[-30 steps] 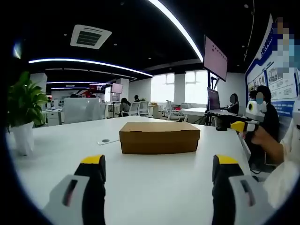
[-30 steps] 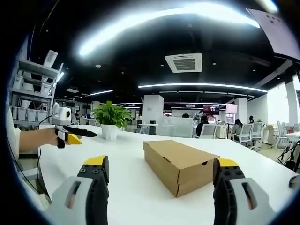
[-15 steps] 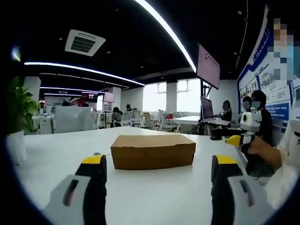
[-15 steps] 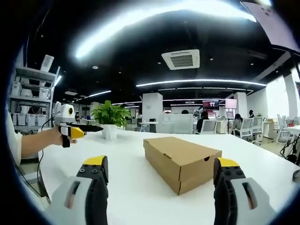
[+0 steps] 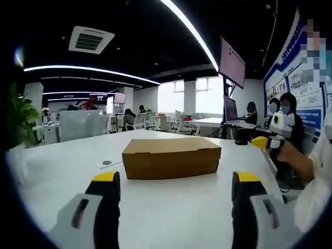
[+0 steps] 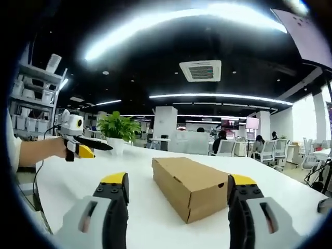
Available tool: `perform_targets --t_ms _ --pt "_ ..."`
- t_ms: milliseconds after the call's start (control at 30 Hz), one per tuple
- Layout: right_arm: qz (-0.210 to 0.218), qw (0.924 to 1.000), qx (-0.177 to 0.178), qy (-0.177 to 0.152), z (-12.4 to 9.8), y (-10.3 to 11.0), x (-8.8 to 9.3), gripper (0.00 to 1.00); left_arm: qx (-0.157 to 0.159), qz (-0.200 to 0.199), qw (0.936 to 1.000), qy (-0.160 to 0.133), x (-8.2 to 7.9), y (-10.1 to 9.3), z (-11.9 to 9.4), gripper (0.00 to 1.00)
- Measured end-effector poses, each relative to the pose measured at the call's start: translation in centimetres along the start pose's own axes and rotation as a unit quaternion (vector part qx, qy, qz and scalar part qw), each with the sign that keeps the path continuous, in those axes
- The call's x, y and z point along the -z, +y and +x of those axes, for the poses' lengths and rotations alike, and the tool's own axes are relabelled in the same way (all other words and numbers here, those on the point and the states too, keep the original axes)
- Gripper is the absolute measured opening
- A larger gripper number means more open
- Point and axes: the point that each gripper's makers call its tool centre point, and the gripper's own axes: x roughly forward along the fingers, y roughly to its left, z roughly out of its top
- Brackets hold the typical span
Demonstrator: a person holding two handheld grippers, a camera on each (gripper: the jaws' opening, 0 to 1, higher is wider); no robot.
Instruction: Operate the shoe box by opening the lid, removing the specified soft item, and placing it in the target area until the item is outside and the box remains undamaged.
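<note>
Left gripper view, going left to right: potted plant at the far left edge of the white bench, then a small flat disc-and-card thing lying just left of the box. Cardboard shoe box sitting flat mid-bench, lid shut, long axis running side to side across the view, one long side facing the camera. Well apart from the left claw, whose yellow-tipped jaws stand wide open with nothing between them, box showing in the gap beyond. Further right, right claw coming in from the edge, held in a hand, hovering over the bench's right edge, clear of the box. Can't really tell from this angle how its jaws stand.

Right gripper view, same order: shelving with white stuff at the far left, then the left claw held out over the bench, black tips pointing right toward the box, not touching it. Plant in a white pot behind it. Shoe box here turned at an angle, long axis running from near-right away to far-left, short end with a small hole facing right-front. Lid down. Right claw jaws spread wide, empty, box beyond the gap between them and apart from both tips.
</note>
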Motion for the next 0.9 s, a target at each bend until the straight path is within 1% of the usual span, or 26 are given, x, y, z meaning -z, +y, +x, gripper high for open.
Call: perform_targets --t_ms 67,100,167,233,333,367,467,567,633,733,800,900 --pt "0.02 0.9997 -0.007 0.009 0.3 0.1 0.1 0.79 0.002 -0.003 1.0 -0.001 -0.2 0.2 0.3 0.9" --pt "0.028 0.9995 -0.012 0.008 0.4 0.2 0.1 0.8 0.005 -0.005 1.0 -0.004 -0.5 0.2 0.4 0.9" --pt "0.028 0.9996 -0.01 -0.001 0.5 -0.1 -0.3 0.8 0.009 -0.01 0.9998 -0.016 -1.4 0.4 0.6 0.9" --pt "0.022 0.9997 -0.005 0.002 0.6 -0.3 -0.5 0.8 0.01 -0.014 0.9995 -0.025 -2.4 0.9 1.0 0.89" --pt "0.021 0.9998 -0.002 0.002 0.6 -0.6 -1.0 0.83 0.01 -0.014 0.9995 -0.028 -3.3 1.2 1.4 0.89" --pt "0.024 0.9997 -0.002 0.001 0.6 -0.7 -1.2 0.84 0.007 -0.007 0.9995 -0.029 -3.5 1.3 1.4 0.89" --pt "0.028 0.9996 0.002 0.004 0.7 -1.0 -1.1 0.84 0.005 0.003 0.9995 -0.029 -3.6 1.3 1.7 0.9" --pt "0.03 0.9995 0.0 0.005 1.1 -1.1 -1.0 0.86 0.007 -0.011 0.9995 -0.028 -3.6 1.7 2.2 0.9" --pt "0.031 0.9995 -0.001 0.006 1.4 -1.0 -1.0 0.86 0.009 -0.014 0.9993 -0.032 -3.7 1.7 2.3 0.88" --pt "0.021 0.9998 0.003 0.007 1.9 -1.3 -1.2 0.89 0.013 -0.017 0.9989 -0.043 -3.9 1.6 2.8 0.9" --pt "0.018 0.9998 0.007 0.009 2.2 -1.7 -1.3 0.91 0.009 -0.014 0.9987 -0.048 -4.0 1.7 3.1 0.91" --pt "0.026 0.9996 0.009 0.003 2.3 -2.1 -1.6 0.91 0.012 -0.009 0.9993 -0.035 -3.6 1.7 3.6 0.89"
